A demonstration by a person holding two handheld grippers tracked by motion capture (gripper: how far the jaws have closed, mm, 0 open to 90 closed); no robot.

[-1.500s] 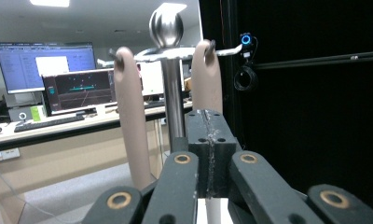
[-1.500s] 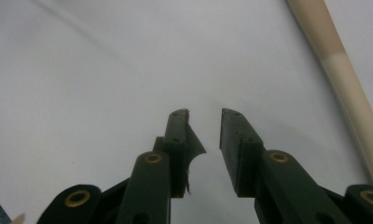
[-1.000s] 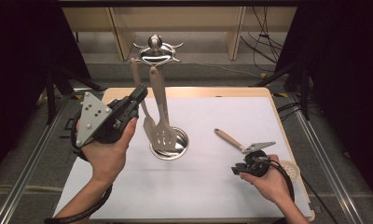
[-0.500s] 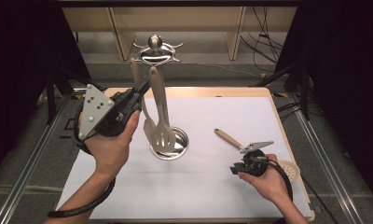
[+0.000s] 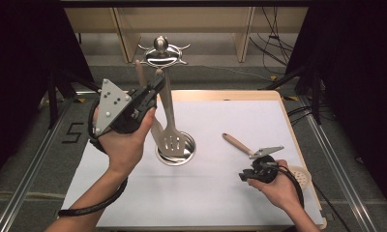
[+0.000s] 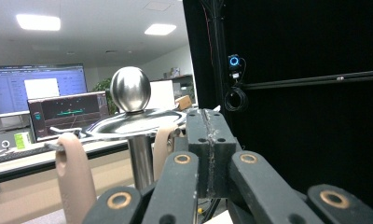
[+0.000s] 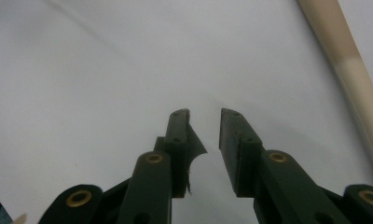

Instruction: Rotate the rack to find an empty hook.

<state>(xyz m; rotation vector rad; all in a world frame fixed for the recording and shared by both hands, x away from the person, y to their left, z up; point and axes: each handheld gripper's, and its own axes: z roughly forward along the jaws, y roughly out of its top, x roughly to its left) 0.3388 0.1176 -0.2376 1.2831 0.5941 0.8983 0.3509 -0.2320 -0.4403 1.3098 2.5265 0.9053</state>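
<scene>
The left gripper (image 5: 155, 87) has been raised slightly toward the rack's top (image 5: 161, 57), its jaws closed, apparently at a utensil handle (image 5: 168, 104).

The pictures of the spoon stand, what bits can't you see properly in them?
- Slotted spatula: in the high view its handle top is hidden behind the left tool.
- Stand: in the left tool view the lower pole is hidden by the shut black jaws.
- Wooden-handled utensil: in the right tool view both ends are cut off by the picture edges.
- Skimmer: mostly hidden behind the right hand.
</scene>
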